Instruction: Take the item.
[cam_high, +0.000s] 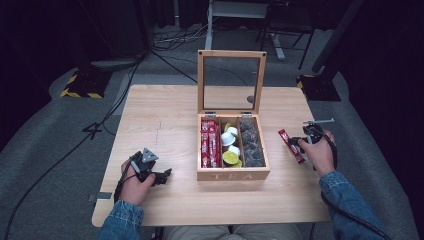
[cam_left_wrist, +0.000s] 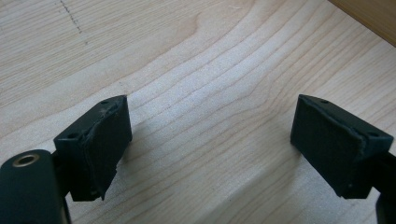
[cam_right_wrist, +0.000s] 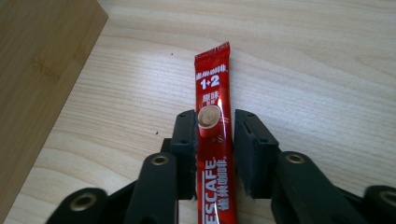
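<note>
Right gripper view: right gripper (cam_right_wrist: 215, 154) jaws seemingly slack beside red coffee stick (cam_right_wrist: 213, 116); left gripper (cam_left_wrist: 210, 140) spread.

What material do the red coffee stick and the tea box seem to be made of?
The red coffee stick looks like glossy plastic or foil film: it shines, carries print and has a crimped end. The tea box looks like light, matt wood, perhaps bamboo, with visible grain and engraved letters. Its raised lid seems to hold a clear pane, glass or acrylic, since the table shows through it.
</note>
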